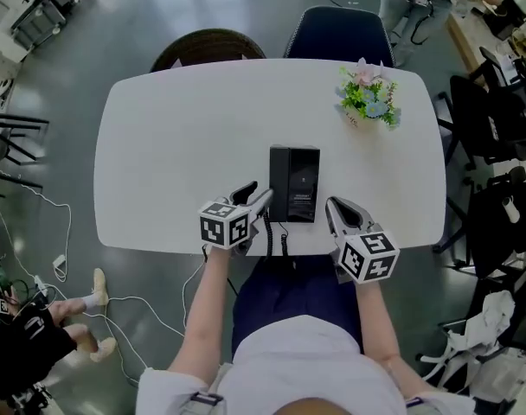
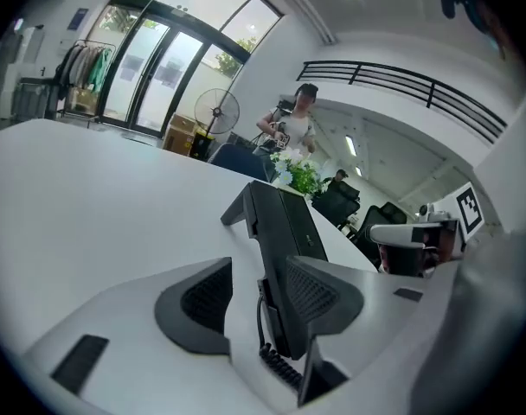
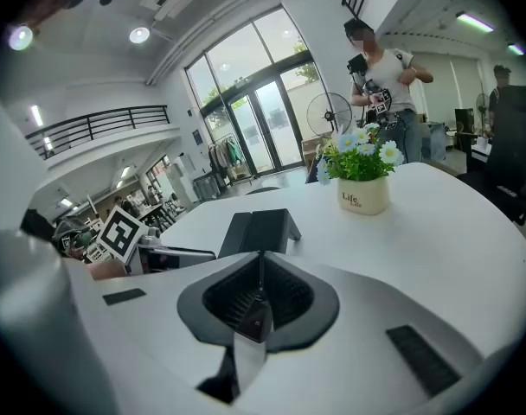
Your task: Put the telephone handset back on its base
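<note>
The white oval desk carries the black rectangular telephone base. The slim black handset lies on it, pointing twelve o'clock. The nearer left hand-held gripper stands spread around its six o'clock end. The right hand-held gripper is pressed together, empty.

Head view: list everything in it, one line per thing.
table: one, white, centre.
telephone: one, black, table's near edge, between the claws.
coiled cord: one, black, at the near edge.
flower pot: one, white with green leaves, table's far right.
brown chair: one, behind the table.
blue chair: one, dark, beside it.
office chairs: several, black, right.
cables: white, floor at left.
left claw: one, grey-white, open, at the telephone's left side.
right claw: one, grey-white, shut, right of the telephone.
</note>
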`<state>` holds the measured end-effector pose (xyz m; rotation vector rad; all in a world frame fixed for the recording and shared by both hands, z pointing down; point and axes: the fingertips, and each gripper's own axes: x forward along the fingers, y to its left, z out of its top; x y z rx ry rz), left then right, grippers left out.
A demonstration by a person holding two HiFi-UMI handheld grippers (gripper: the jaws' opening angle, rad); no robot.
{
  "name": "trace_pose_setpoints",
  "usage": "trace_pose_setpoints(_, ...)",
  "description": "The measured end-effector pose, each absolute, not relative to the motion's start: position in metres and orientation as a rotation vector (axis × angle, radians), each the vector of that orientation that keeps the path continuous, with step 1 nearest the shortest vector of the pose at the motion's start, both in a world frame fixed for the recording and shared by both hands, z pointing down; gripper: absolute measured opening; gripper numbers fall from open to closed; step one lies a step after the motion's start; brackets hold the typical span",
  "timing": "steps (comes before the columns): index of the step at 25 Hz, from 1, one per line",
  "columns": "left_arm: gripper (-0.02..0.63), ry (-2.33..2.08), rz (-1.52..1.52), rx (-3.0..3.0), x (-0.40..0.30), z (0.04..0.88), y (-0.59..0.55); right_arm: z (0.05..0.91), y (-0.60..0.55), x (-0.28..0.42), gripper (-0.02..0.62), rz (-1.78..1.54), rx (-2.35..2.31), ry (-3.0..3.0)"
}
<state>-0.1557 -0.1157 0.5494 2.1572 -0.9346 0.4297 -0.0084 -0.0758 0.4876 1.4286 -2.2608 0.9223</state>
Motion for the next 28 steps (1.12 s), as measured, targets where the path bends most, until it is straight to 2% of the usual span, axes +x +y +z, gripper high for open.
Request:
trace_pose_setpoints(11, 0.199, -1.123, 0.182, 2.056, -0.172, 0.496, -0.089, 0.467, -0.085, -0.006, 0.04, 0.869, 1.367, -2.361)
trace_pose_setpoints(20, 0.197, -1.176, -0.008, 2.137, -0.145, 0.441, -0.095, 0.439, -0.099, -0.005, 0.04, 0.794, 1.298, -2.468)
trace_pose_setpoints(24, 0.175, -1.223, -0.031, 2.237, -0.134, 0.408, -0.101, 0.414, -0.108, 0.002, 0.04, 0.736, 1.317, -2.542)
trace_pose_setpoints(28, 0.115, -1.311, 0.003, 2.309, -0.13, 0.386, -0.104, 0.388, -0.115, 0.015, 0.04, 0.624, 1.353, -2.596)
